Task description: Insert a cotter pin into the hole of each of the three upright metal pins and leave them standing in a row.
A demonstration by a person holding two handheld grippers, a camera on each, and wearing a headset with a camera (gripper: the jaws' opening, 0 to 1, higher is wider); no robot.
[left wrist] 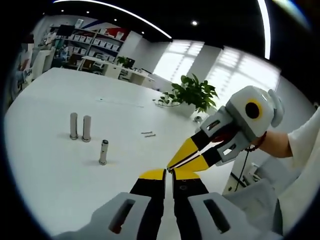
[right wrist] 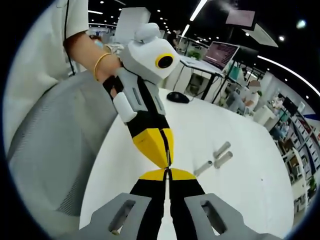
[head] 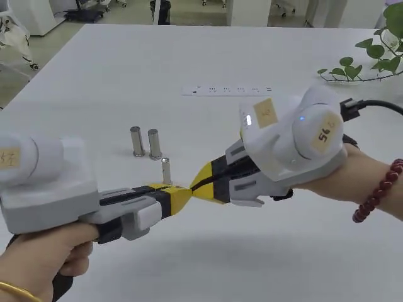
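Three pins (head: 153, 144) stand on the table (head: 264, 258): two side by side, and a lone pin (head: 165, 170) nearer the person. Just in front of the lone pin, the left tool (head: 181, 192) and right tool (head: 200, 184) meet tip to tip. Both sets of jaws are narrowed almost to nothing, and I cannot tell whether a cotter pin is pinched there. Two cotter pins (left wrist: 147, 134) lie beyond the lone pin, to its right in the left gripper view. This looks like a hand-over or re-grip. One tool should stay clamped until the other holds firmly near the head. Then level the free legs with the lone pin's hole and push gently so it doesn't topple.
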